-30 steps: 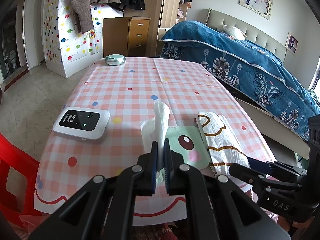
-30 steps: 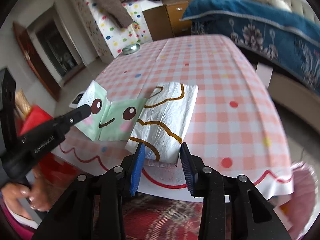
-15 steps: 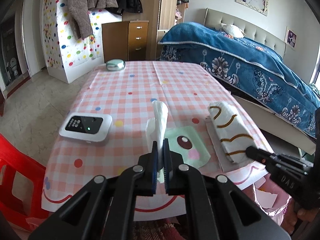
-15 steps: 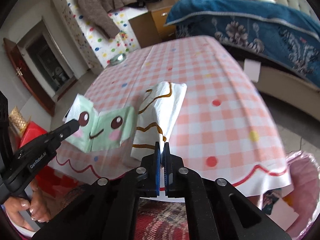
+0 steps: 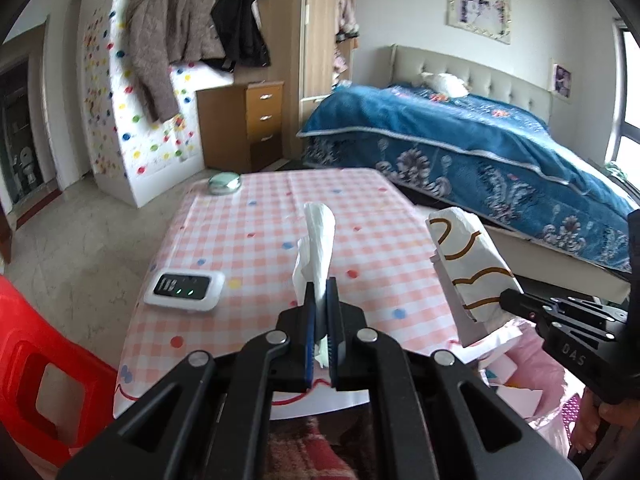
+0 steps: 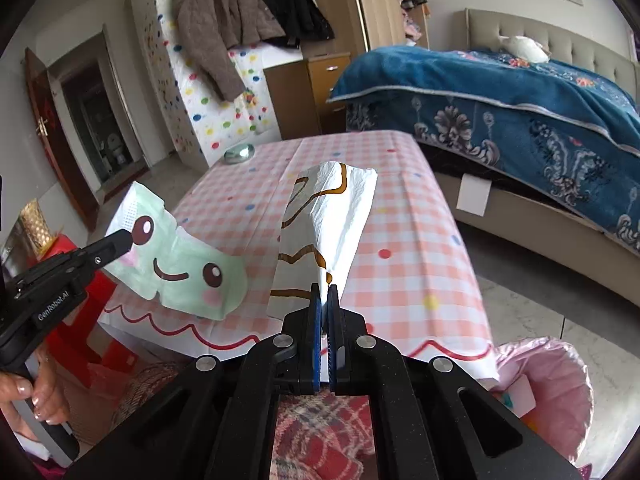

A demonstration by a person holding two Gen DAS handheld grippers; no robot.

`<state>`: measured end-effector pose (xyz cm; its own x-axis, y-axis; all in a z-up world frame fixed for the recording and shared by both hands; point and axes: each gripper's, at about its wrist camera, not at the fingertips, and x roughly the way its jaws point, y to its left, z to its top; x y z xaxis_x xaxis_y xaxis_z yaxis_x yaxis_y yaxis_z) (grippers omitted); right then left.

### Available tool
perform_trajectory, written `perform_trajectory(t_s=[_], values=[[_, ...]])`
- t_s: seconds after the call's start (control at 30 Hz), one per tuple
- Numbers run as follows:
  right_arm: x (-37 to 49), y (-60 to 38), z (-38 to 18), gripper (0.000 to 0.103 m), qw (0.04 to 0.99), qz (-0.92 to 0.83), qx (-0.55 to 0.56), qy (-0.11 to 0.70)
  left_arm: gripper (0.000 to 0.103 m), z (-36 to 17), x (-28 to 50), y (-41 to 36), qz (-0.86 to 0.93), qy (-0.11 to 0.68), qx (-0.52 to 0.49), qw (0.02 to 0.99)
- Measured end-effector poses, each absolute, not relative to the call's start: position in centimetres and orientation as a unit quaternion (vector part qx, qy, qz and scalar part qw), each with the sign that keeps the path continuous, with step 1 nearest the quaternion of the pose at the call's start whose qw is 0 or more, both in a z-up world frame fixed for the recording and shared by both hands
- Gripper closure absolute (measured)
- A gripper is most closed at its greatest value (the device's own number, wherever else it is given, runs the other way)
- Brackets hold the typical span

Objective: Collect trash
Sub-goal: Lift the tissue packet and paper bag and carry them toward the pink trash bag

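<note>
Two grippers lift paper trash above a checked table (image 6: 404, 240).

The left gripper (image 5: 320, 300) is clamped on a green smiley-face wrapper (image 6: 180, 264) at the table's near-left corner; the right gripper (image 6: 325, 300) pinches a white, brown-lined wrapper (image 6: 332, 216) over the near edge, above-left of the pink-lined bin (image 6: 560, 380).

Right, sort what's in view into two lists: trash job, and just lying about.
Trash job:
- green face wrapper, held by the left gripper
- white wrapper with brown lines, held by the right gripper
- pink trash bag beside the table

Lying about:
- white device with lights
- silver oval object
- red chair
</note>
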<state>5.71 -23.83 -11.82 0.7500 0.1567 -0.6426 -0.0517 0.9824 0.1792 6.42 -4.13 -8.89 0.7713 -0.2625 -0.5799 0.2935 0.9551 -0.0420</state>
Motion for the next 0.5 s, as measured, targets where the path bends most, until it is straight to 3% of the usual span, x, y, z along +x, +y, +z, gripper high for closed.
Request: perform_trajectory(t_s=[0.5], values=[[-2.7, -33.1, -10.7, 0.101, 0.939, -0.093, 0.09, 0.32, 0.1, -5.9, 2.0, -17.7, -0.369, 0.248, 0.049, 0.894]])
